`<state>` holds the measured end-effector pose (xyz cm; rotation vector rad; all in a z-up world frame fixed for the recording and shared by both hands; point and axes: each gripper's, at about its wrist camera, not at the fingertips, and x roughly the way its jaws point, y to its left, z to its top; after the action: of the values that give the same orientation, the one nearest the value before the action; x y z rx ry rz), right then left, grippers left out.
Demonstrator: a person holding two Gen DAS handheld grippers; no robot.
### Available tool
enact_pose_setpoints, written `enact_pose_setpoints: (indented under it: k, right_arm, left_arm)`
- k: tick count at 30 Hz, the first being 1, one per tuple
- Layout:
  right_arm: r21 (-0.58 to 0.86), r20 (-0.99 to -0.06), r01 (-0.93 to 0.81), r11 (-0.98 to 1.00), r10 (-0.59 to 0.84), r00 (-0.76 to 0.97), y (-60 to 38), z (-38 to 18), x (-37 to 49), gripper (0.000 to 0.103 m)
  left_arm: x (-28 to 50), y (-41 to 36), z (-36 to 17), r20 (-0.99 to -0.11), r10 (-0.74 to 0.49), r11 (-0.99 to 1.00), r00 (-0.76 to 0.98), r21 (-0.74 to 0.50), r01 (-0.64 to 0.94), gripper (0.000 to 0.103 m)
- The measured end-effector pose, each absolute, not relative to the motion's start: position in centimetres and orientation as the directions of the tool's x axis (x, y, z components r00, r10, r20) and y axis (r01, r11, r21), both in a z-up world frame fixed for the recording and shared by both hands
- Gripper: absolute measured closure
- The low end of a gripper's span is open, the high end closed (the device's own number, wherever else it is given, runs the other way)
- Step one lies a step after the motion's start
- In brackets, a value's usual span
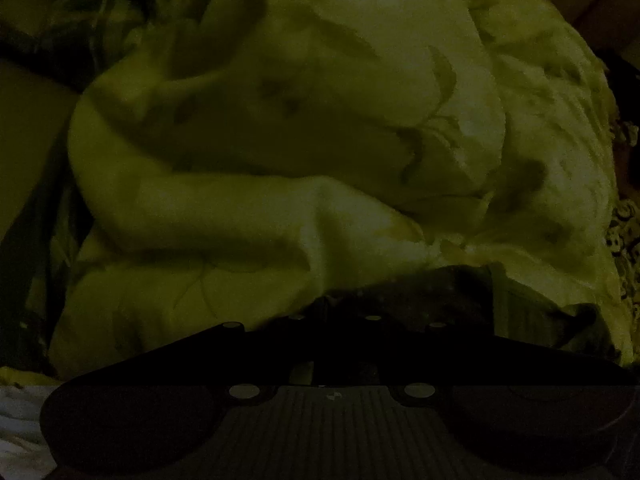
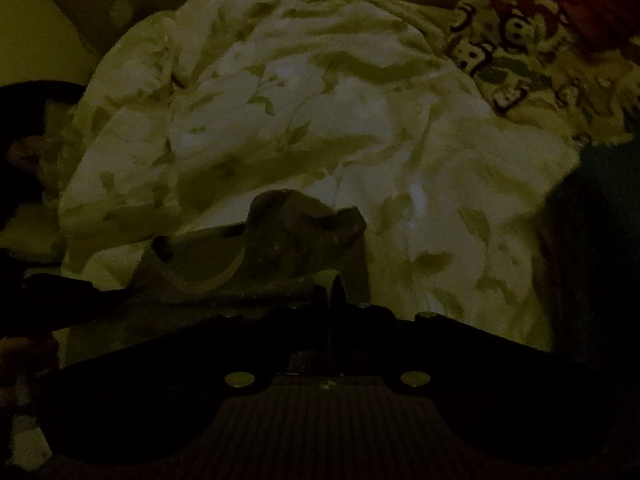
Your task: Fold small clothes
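The scene is very dark. A small dark grey garment (image 2: pixel 280 248) lies on a pale leaf-patterned blanket (image 2: pixel 320 120). My right gripper (image 2: pixel 330 292) is shut, its fingers pinched together on the garment's near edge. In the left wrist view the same dark garment (image 1: pixel 420 292) bunches right at my left gripper (image 1: pixel 348 312), whose fingers are close together and appear shut on the cloth. The fingertips of both grippers are hard to make out in the dark.
The pale blanket (image 1: pixel 320 120) is rumpled with deep folds. A cartoon-print cloth (image 2: pixel 520 52) lies at the far right, with a red item (image 2: pixel 580 8) beyond it. A dark shape (image 2: pixel 592 260) stands at the right edge.
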<state>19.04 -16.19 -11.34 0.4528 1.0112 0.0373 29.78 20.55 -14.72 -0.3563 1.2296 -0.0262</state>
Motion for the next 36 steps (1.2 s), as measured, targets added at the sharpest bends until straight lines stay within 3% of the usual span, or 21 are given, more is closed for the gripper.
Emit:
enact_pose_setpoints:
  k: [3, 5, 7, 10, 16, 19, 27, 29, 31, 36]
  right_arm:
    - [0.341, -0.824, 0.182, 0.922, 0.2, 0.53, -15.7, -12.1, 20.2, 0.099]
    - [0.326, -0.843, 0.202, 0.924, 0.186, 0.505, -15.9, -12.8, 20.5, 0.094]
    - [0.332, -0.839, 0.221, 0.917, 0.179, 0.514, -16.4, -12.6, 20.2, 0.089]
    - [0.343, -0.817, 0.234, 0.91, 0.166, 0.552, -17.0, -11.4, 18.7, 0.062]
    - [0.296, -0.825, 0.135, 0.946, 0.182, 0.535, -16.6, -10.5, 15.4, 0.065]
    - [0.268, -0.841, 0.038, 0.963, 0.214, 0.497, -15.2, -11.2, 14.4, 0.074]
    - [0.147, -0.861, -0.082, 0.986, 0.168, 0.48, -11.9, -12.9, 15.5, 0.074]
    - [0.114, -0.866, -0.096, 0.989, 0.146, 0.478, -11.4, -13.3, 16.0, 0.084]
    - [0.108, -0.868, -0.104, 0.989, 0.145, 0.474, -11.2, -13.4, 16.0, 0.087]
    - [0.135, -0.866, -0.059, 0.989, 0.147, 0.477, -12.1, -12.7, 15.2, 0.088]
  left_arm:
    - [29.5, 20.7, -14.5, -0.911, -0.209, 0.943, 0.356, -0.284, -0.172, 0.009]
    - [29.0, 21.1, -14.0, -0.902, -0.218, 0.938, 0.374, -0.299, -0.174, 0.0]
    - [28.2, 21.6, -13.3, -0.888, -0.239, 0.932, 0.393, -0.323, -0.164, 0.0]
    - [26.1, 22.0, -11.9, -0.878, -0.221, 0.948, 0.425, -0.295, -0.116, 0.0]
    - [21.5, 21.4, -10.3, -0.88, -0.202, 0.978, 0.43, -0.205, 0.04, 0.0]
    - [20.1, 20.1, -11.1, -0.896, -0.228, 0.973, 0.381, -0.206, 0.1, 0.0]
    - [20.1, 17.1, -14.3, -0.934, -0.169, 0.969, 0.314, -0.099, 0.226, 0.0]
    - [20.5, 17.0, -14.7, -0.94, -0.153, 0.97, 0.306, -0.084, 0.227, 0.0]
    - [20.7, 17.2, -14.7, -0.938, -0.162, 0.974, 0.306, -0.102, 0.202, 0.022]
    - [19.8, 17.2, -13.8, -0.932, -0.158, 0.971, 0.327, -0.087, 0.222, 0.03]
